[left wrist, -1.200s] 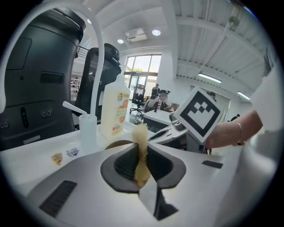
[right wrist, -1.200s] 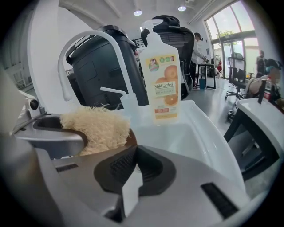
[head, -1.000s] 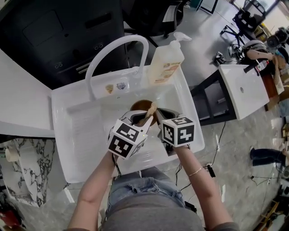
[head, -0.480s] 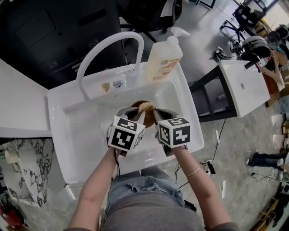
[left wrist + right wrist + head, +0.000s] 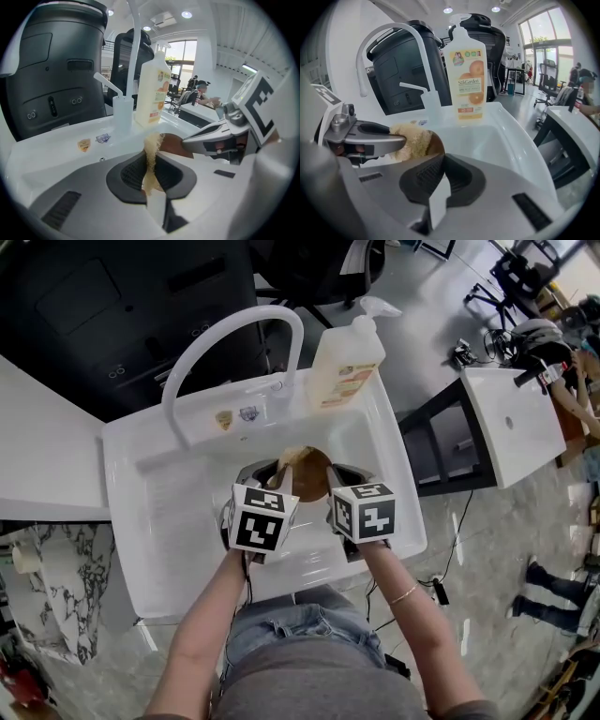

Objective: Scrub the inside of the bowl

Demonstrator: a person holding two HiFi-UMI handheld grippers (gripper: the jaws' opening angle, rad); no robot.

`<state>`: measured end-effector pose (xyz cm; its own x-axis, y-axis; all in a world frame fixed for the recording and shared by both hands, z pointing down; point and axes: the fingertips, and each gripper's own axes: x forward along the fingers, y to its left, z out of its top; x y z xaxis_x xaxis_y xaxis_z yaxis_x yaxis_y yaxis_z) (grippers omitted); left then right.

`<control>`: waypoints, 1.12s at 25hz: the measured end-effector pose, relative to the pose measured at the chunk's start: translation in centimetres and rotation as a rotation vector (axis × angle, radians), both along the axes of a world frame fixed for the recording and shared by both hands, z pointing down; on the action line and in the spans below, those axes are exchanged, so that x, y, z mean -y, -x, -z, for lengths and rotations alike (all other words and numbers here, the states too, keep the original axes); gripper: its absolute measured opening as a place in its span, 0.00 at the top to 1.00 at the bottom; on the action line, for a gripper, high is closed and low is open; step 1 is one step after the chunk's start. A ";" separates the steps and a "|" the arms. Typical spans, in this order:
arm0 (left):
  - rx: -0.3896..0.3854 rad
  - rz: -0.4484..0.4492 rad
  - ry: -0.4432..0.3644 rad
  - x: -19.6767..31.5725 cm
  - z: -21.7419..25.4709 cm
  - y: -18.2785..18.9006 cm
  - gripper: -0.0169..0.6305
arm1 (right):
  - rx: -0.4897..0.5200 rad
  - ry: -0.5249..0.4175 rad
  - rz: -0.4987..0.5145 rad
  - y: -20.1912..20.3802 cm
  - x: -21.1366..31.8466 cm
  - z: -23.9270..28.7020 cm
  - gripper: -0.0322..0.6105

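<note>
My left fingers (image 5: 130, 176) are clenched on the tan scrubber (image 5: 151, 147), which sits just left of the brown bowl (image 5: 311, 476) that my right fingers (image 5: 423, 180) grasp by its rim over the sink (image 5: 169, 502).

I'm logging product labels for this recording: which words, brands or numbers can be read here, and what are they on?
"SükGarden": on the label of the soap bottle, clear in the right gripper view.
Smaller print on that label, below the oranges picture: too small to read.
Two stickers on the sink rim: too blurred to read.
</note>
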<state>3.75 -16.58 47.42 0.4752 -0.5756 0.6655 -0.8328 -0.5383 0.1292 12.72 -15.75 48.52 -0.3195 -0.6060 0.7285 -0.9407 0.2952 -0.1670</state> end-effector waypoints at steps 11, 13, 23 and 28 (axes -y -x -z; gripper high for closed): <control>-0.141 0.073 -0.021 -0.8 3.6 2.2 0.90 | -0.036 -0.035 -0.008 -0.1 0.4 0.1 0.93; -0.216 0.047 0.011 -1.4 4.4 1.4 0.90 | -0.035 -0.048 -0.012 0.0 0.4 0.2 0.93; -0.375 -0.059 0.164 -3.8 4.4 -3.0 0.90 | 0.022 -0.132 -0.029 0.3 0.2 2.5 0.93; -0.355 -0.070 0.187 -3.7 3.5 -3.9 0.90 | 0.016 -0.197 0.003 0.6 -0.3 4.1 0.93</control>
<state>7.61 -12.83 43.91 0.7281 -0.4185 0.5429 -0.6809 -0.5323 0.5029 12.10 -15.41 44.46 -0.3319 -0.7354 0.5908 -0.9376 0.3260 -0.1209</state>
